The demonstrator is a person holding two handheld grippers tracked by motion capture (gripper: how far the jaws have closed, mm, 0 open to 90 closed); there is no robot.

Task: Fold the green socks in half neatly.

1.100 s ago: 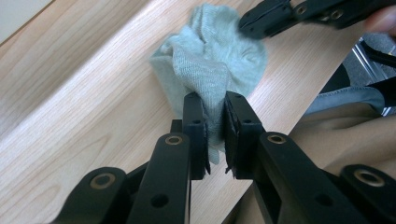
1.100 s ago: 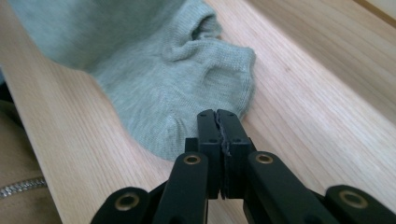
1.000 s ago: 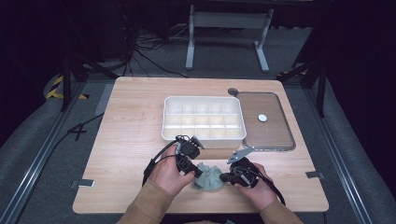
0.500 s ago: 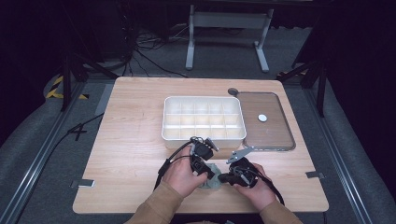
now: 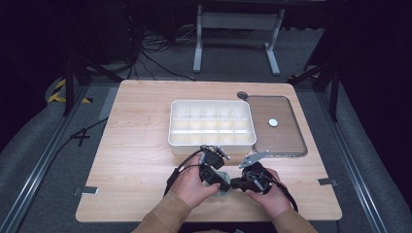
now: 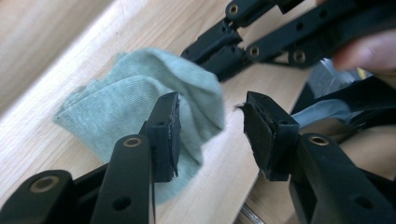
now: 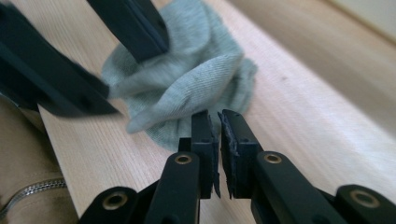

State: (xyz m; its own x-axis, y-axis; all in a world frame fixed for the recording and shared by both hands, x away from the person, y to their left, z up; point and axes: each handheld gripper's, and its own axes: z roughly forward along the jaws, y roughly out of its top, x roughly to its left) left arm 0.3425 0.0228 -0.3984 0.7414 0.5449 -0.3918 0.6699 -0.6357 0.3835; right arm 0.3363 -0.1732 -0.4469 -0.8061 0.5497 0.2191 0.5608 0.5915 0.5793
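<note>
The grey sock (image 6: 140,98) lies crumpled on the desk (image 5: 141,145) near its front edge, between the two hands, and the left tool (image 6: 210,126) has just been opening and stands apart, empty, while the right tool (image 7: 218,135), also just opening, shows only a narrow gap, holding nothing, probably to let the cloth rest.

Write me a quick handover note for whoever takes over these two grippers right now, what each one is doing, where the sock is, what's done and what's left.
Left gripper: jaws have just been opening, now apart, pads off the grey-green sock.
Right gripper: jaws have just eased open, a narrow gap, nothing between them; tips just short of the sock.
Sock: bunched on the table at its near edge, between both grippers.
White divided tray: nothing in it; its brown lid lies beside it.
Done: sock released in a crumpled heap.
Left: probably regrip it and put it in the tray.
</note>
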